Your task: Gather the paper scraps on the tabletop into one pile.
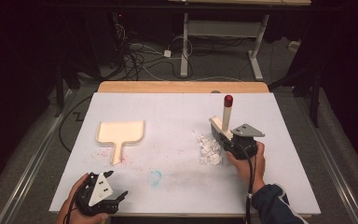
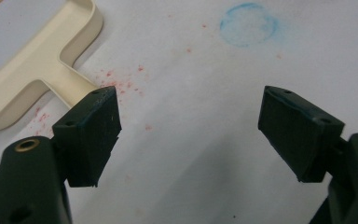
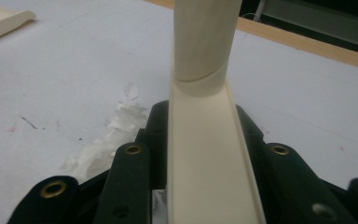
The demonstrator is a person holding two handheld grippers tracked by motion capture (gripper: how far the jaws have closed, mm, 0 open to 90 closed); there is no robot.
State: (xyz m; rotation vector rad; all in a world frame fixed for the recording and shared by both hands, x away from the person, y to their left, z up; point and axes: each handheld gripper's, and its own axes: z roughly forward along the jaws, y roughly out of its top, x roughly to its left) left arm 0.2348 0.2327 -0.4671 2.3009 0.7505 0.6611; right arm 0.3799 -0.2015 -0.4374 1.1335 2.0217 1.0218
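room: dark | floor (image 1: pixel 42 140): grey, cables (image 1: pixel 135 60) | far: white-legged desk (image 1: pixel 223 28)

In the right gripper view the cream brush (image 3: pixel 205 154) runs off the top and bottom edges, its bristles hidden, while the dustpan (image 2: pixel 37 79) is cropped by the left gripper view's top-left corner.

Wide bare sheet (image 1: pixel 177 112) across the table's middle and toward 12 o'clock, open for passing. Blocked at 9 o'clock by the cream dustpan (image 1: pixel 120 133), at 3 o'clock by the crumpled paper scraps (image 1: pixel 208 150) and the brush (image 1: pixel 221 125) just beside them.
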